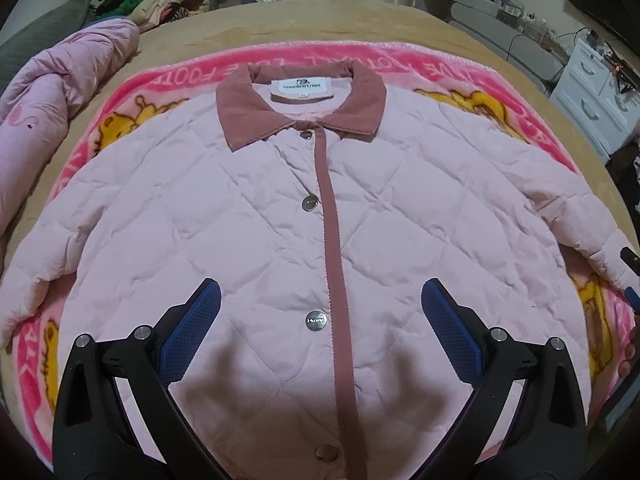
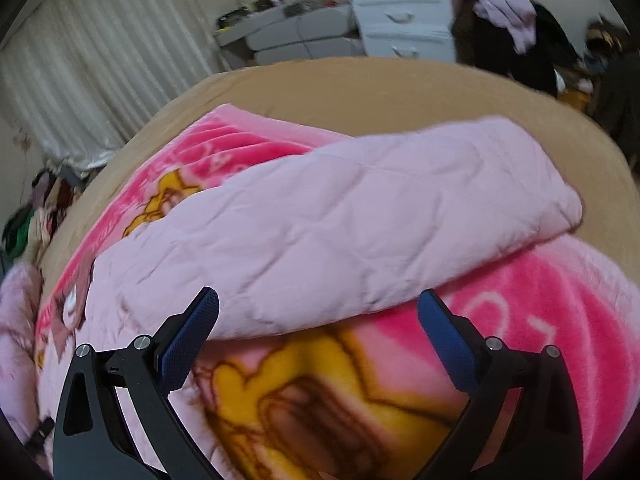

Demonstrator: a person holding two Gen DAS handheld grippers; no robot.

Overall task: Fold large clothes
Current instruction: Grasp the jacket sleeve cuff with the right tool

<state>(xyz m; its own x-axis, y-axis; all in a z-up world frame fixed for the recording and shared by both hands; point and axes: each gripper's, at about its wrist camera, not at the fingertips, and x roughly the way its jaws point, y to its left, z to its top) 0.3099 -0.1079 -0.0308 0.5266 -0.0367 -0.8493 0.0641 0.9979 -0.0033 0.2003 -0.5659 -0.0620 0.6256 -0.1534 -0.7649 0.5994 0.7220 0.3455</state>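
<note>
Pink quilted jacket (image 1: 320, 216) lies flat, buttoned, on a cartoon blanket (image 1: 132, 92); both grippers' jaws spread wide, holding nothing.

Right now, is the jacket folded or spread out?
Spread out: the jacket lies flat, front up and buttoned, both sleeves extended over the blanket.

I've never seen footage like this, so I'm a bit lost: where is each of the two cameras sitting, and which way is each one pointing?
Left wrist view: rides on the left gripper, over the pink quilted jacket, looking up its buttoned front toward the collar; its own two open fingers show.
Right wrist view: rides on the right gripper, by the jacket's sleeve, looking across the bed toward the white drawers; its open fingers show.
Shared: jacket, cartoon blanket, tan bed cover.
</note>
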